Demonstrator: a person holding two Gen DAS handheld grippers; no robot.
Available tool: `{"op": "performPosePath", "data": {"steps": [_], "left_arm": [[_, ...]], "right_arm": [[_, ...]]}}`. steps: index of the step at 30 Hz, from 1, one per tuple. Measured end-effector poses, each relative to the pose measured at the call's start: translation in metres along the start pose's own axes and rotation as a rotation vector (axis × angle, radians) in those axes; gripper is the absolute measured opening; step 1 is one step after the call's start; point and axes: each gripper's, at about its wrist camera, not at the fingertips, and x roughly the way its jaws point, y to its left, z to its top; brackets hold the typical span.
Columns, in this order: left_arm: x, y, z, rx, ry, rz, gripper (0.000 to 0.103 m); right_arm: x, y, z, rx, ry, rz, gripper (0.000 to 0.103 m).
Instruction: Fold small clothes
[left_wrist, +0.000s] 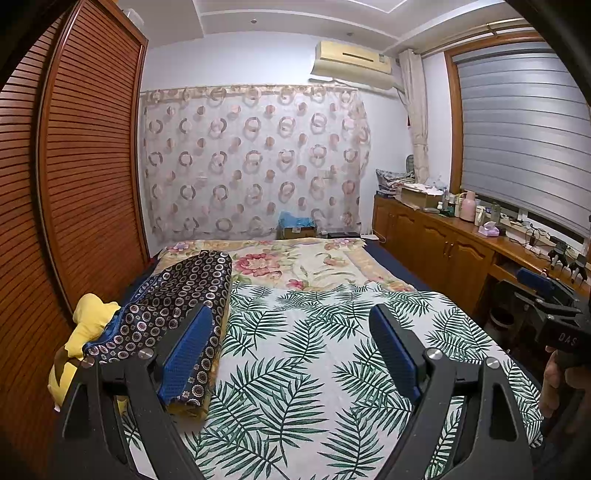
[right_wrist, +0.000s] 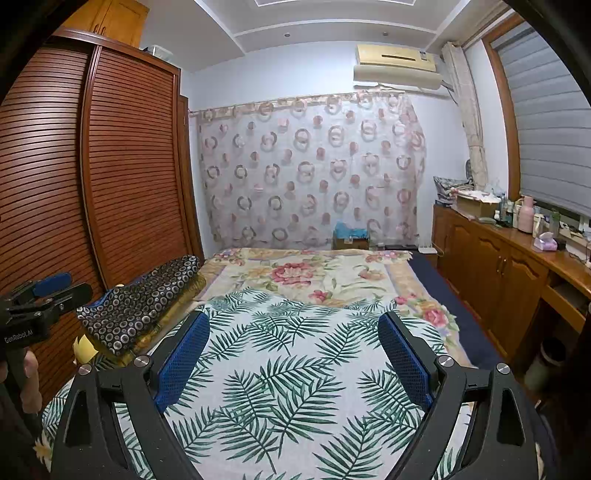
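**Both grippers open and empty above bed; cloth lies flat**

The leaf-print cloth (left_wrist: 303, 354) lies spread flat on the near half of the bed, its far edge overlapping a floral blanket (left_wrist: 295, 262) that covers the far half. Along the bed's left edge rests a folded dark garment with a ring pattern (left_wrist: 177, 306), and a yellow item (left_wrist: 86, 328) sits just beside it at the near-left corner.

The left gripper (left_wrist: 291, 343) hangs above the leaf-print cloth, jaws spread wide, nothing between the blue pads (left_wrist: 186, 354). The right gripper (right_wrist: 293, 354) is likewise spread wide and empty above the same cloth. Neither gripper touches the fabric.

A slatted wooden wardrobe (right_wrist: 122, 166) stands to the left of the bed. A wooden cabinet (right_wrist: 491, 266) with assorted bottles runs along the right wall.
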Motion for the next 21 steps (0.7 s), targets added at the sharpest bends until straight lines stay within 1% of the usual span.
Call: {"op": "performPosePath", "data": {"steps": [21], "left_arm": [[0.0010, 0.0032, -0.0016, 0.003, 0.000, 0.006, 0.087]], "right_arm": [[-0.0002, -0.0070, 0.0009, -0.001, -0.003, 0.004, 0.093]]}}
